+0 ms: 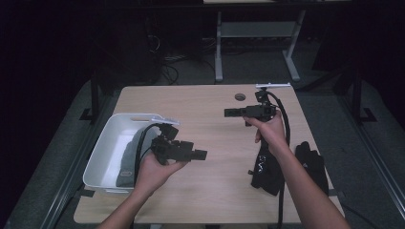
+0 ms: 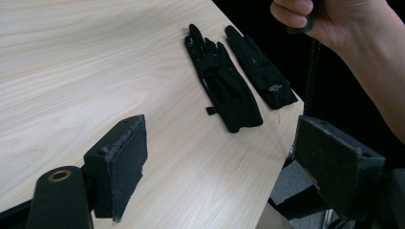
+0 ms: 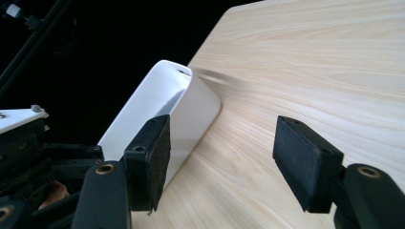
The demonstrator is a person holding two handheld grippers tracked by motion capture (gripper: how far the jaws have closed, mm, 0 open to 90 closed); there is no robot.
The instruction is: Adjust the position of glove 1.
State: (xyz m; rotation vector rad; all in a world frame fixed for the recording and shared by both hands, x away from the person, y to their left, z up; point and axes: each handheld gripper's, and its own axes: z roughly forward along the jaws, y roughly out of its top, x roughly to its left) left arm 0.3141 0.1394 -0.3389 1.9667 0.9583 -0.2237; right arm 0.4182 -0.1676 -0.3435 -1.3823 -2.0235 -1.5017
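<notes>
Left tongs [image 2: 217, 169]: I see the jaws wide apart, nothing between them, held above the worktop and aimed toward the gloves. In the high view the left tongs [image 1: 200, 154] sit just right of the tub.
Right tongs [image 3: 222, 160]: jaws wide apart too, nothing held, aimed across the worktop at the tub. In the high view I have the right tongs [image 1: 228, 113] up over the far middle of the worktop.
Left hand [image 1: 155, 171]: wrapped around the left tongs' body, near the tub's right wall.
Right hand [image 1: 270, 131]: gripping the right tongs from below, cable trailing down along the forearm.
Gloves [image 2: 224, 83]: two black gloves lying flat side by side at the worktop's right edge, well apart from both tongs; second glove [image 2: 262, 69] sits closest to the edge.
Tub [image 1: 102, 148]: white, at the worktop's left edge, something grey and dark inside, I cannot tell what.
Worktop [image 1: 215, 191]: light wood.
</notes>
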